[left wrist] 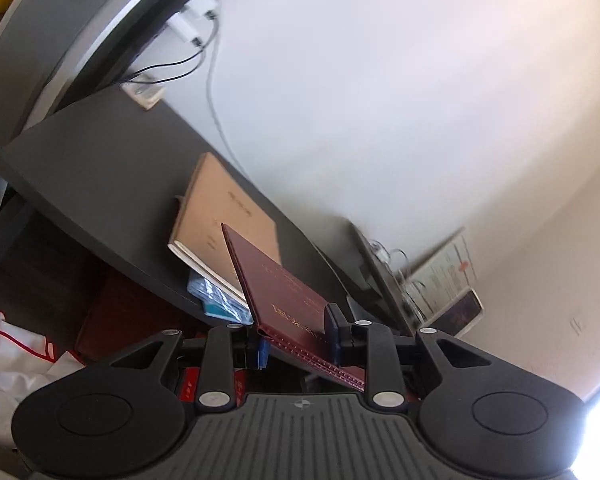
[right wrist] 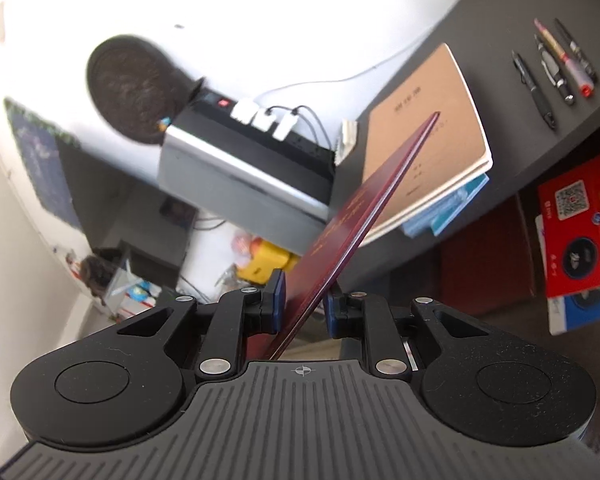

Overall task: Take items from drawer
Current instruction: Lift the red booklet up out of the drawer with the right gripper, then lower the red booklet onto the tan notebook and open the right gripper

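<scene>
Items counted: one dark red booklet [right wrist: 342, 236], held between both grippers. One tan notebook [right wrist: 424, 128] lay at the desk's [right wrist: 512, 8] front edge, upon one blue booklet [right wrist: 448, 210]. Four pens [right wrist: 554, 68] lay side by side near the same edge. Two boxes, one red [right wrist: 576, 224] and one blue [right wrist: 592, 304], were below the desk.

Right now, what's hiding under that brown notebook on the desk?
A blue booklet pokes out beneath the brown notebook. Most of it is covered, so anything else underneath can't be seen.
</scene>
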